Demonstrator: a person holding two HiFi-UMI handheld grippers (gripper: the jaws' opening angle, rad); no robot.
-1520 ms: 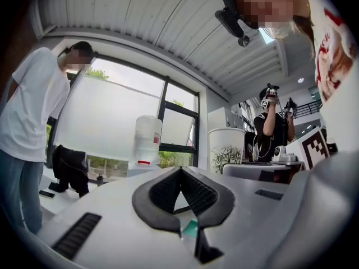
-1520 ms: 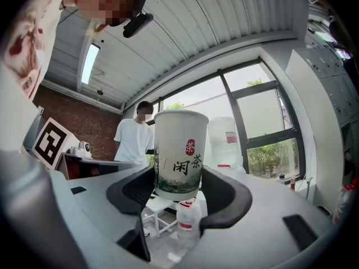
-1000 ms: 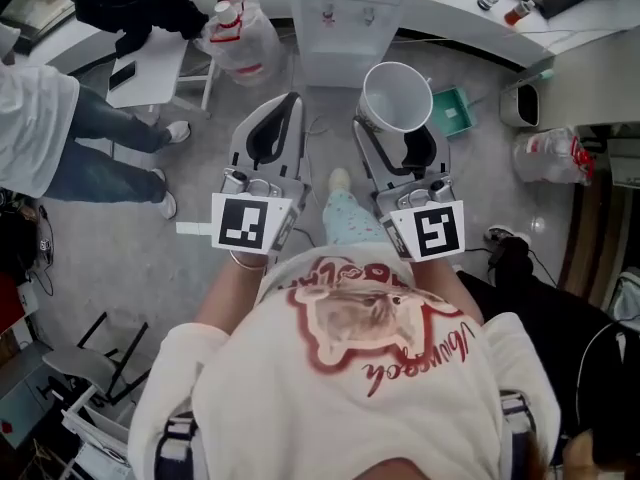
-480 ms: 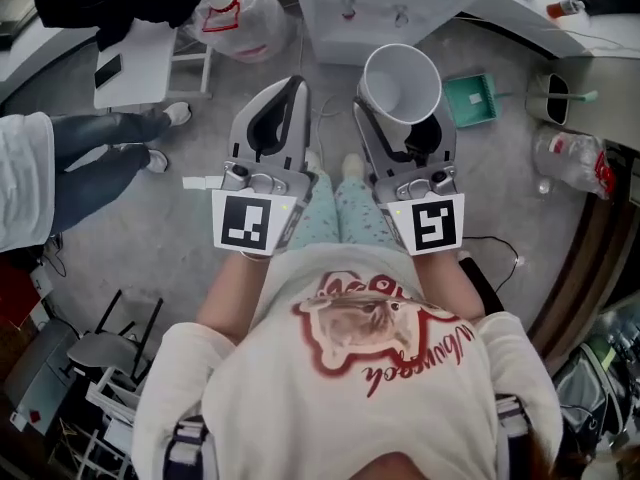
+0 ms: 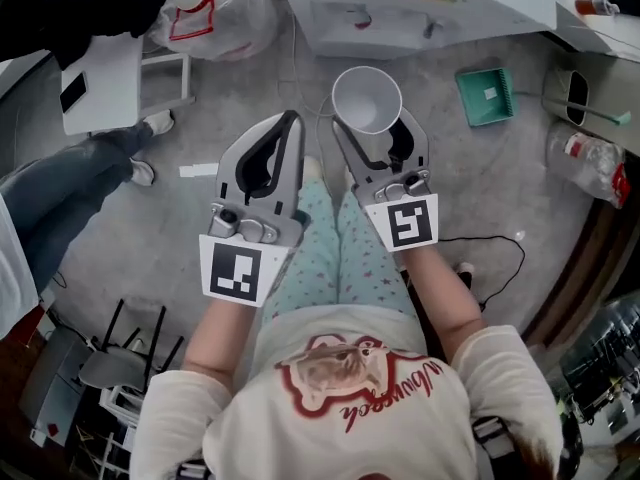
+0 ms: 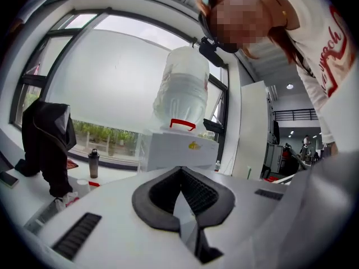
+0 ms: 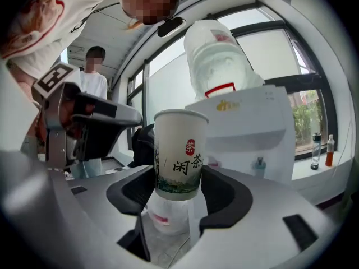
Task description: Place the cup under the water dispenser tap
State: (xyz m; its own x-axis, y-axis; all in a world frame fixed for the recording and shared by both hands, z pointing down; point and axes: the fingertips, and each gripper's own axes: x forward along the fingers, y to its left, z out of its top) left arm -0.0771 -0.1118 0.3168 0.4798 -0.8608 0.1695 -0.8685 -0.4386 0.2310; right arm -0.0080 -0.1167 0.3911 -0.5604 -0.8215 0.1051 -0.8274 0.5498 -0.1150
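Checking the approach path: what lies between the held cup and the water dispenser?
Only bare floor separates the cup from the water dispenser, seen in the head view.

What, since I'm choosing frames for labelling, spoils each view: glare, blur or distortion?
Head view: soft, even light and little distortion, with the paper cup crisp from above. Left gripper view: heavy fisheye and dark corners, with the window washed out behind the water bottle. Right gripper view: the same fisheye and bright background, yet the paper cup's print stays sharp.

Grey concrete floor [image 5: 520, 188], scuffed, throughout. White side table [image 5: 110, 78] at upper left; green dustpan [image 5: 487, 95] at upper right. Large shaded window [image 6: 106, 77] admits even daylight.
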